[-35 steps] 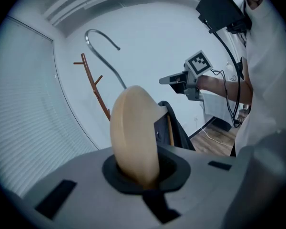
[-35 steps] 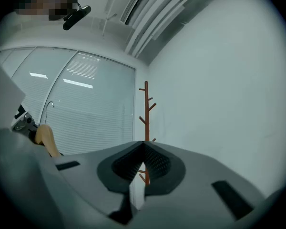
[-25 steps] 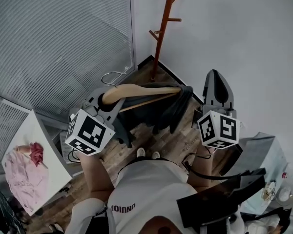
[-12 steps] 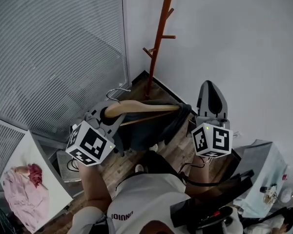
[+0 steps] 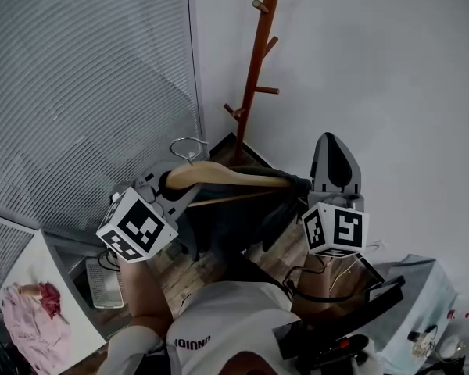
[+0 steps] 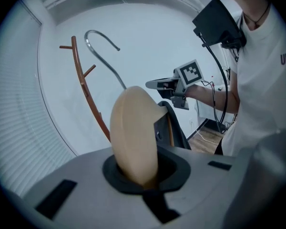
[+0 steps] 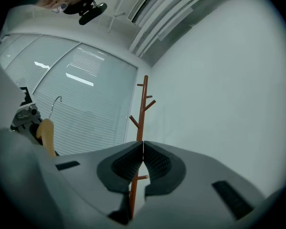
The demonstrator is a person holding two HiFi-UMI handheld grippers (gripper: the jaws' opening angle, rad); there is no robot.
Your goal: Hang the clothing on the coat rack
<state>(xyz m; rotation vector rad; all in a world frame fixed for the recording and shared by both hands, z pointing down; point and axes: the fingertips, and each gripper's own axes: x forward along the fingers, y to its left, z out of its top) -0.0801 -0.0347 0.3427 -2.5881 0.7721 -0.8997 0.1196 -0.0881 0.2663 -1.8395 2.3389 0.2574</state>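
A wooden hanger (image 5: 227, 174) with a metal hook (image 5: 189, 145) carries a dark garment (image 5: 234, 217) that droops below it. My left gripper (image 5: 168, 184) is shut on the hanger's left end; in the left gripper view that pale rounded end (image 6: 133, 137) fills the jaws and the hook (image 6: 102, 51) curves up above it. My right gripper (image 5: 335, 151) hovers by the hanger's right end, shut with nothing in it. Its pads (image 7: 133, 163) meet in the right gripper view. The red-brown coat rack (image 5: 254, 69) stands in the corner beyond the hanger, its pegs bare.
Window blinds (image 5: 86, 92) cover the left wall and a plain white wall runs to the right. A white table with pink cloth (image 5: 31, 319) sits at lower left, a wire basket (image 5: 105, 283) on the wood floor, and a pale covered table (image 5: 422, 303) at lower right.
Both grippers and the hanger have come nearer to the corner, and more of the coat rack's pole and pegs now shows. The left grip on the hanger is unchanged.
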